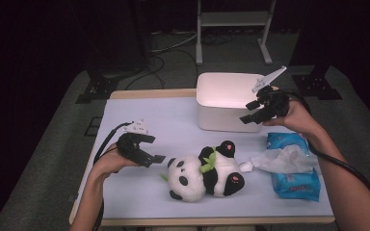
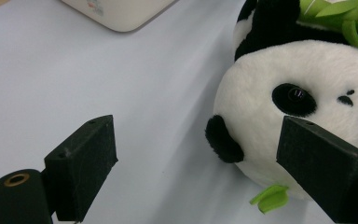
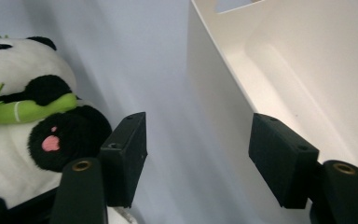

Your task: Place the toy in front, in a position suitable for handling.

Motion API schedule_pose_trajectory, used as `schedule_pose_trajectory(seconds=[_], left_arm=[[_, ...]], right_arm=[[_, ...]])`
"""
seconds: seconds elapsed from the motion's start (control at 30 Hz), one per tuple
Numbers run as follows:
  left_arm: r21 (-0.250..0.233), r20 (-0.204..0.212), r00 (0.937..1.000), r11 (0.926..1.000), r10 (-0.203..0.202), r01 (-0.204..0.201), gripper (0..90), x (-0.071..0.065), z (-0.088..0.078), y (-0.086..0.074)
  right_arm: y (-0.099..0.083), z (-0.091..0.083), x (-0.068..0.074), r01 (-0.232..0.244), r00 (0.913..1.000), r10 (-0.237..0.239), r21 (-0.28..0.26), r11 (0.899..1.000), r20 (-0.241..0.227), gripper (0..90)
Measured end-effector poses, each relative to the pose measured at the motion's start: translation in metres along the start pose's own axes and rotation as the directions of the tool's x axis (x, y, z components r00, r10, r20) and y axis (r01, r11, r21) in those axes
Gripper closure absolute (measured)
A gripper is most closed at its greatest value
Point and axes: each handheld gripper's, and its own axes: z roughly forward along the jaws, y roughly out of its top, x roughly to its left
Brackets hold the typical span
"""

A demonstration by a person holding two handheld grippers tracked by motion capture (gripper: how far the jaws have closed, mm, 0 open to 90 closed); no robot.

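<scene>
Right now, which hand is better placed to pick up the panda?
Left. The left tool is open right beside the plush panda, with the head next to its jaws. The right tool, also open, is up by the white box, away from the panda.

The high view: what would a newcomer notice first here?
First the panda plush toy, lying on its back at the front middle of the table with a green bamboo sprig on its chest. Behind it stands an open white box, and to its right lies a blue wet-wipes pack.
</scene>
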Motion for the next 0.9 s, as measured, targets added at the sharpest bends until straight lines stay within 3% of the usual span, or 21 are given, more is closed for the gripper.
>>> schedule_pose_trajectory(seconds=[0.37, 0.9], left_arm=[[0.010, -0.003, 1.0000, 0.9999, -0.004, 0.004, 10.5, 0.000, 0.002, -0.004], [-0.006, -0.009, 0.9998, 0.9999, -0.016, 0.015, 9.7, 0.000, 0.001, -0.005]], right_arm=[[0.021, 0.016, -0.015, 0.032, 0.9995, -0.032, 0.039, 0.999, 0.006, 38.7], [0.036, 0.037, -0.025, 0.071, 0.9975, -0.071, 0.092, 0.993, 0.000, 47.5]])
